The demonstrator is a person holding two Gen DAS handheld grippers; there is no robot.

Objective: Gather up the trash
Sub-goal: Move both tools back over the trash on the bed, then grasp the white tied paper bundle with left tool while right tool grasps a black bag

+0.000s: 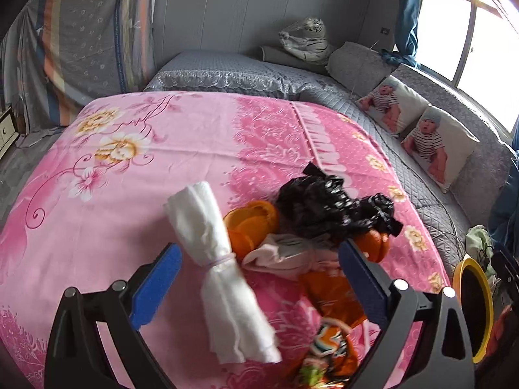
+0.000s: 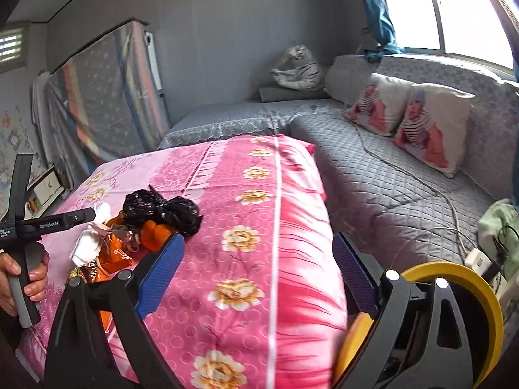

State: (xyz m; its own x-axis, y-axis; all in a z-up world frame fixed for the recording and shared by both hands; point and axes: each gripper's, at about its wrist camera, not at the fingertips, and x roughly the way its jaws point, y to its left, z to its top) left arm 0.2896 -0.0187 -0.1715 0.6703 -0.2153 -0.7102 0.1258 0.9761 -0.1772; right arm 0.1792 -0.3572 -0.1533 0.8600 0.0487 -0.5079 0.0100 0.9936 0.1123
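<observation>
A pile of trash lies on the pink flowered cloth point(image 1: 162, 162): a rolled white tissue bundle point(image 1: 220, 272) tied with a band, orange peel point(image 1: 251, 223), a crumpled black plastic bag point(image 1: 327, 207), a pinkish crumpled paper point(image 1: 285, 253) and an orange snack wrapper point(image 1: 331, 295). My left gripper point(image 1: 259, 275) is open, its blue pads on either side of the pile, just above it. The pile also shows in the right wrist view point(image 2: 142, 223). My right gripper point(image 2: 259, 265) is open and empty over the cloth's right edge. A yellow-rimmed bin point(image 2: 460, 291) sits right of it.
A grey quilted sofa point(image 2: 389, 168) runs along the wall with two baby-print cushions point(image 2: 425, 129) and a white cable point(image 2: 421, 178). A plush toy point(image 2: 298, 68) sits in the far corner. A power strip point(image 2: 480, 259) lies by the bin.
</observation>
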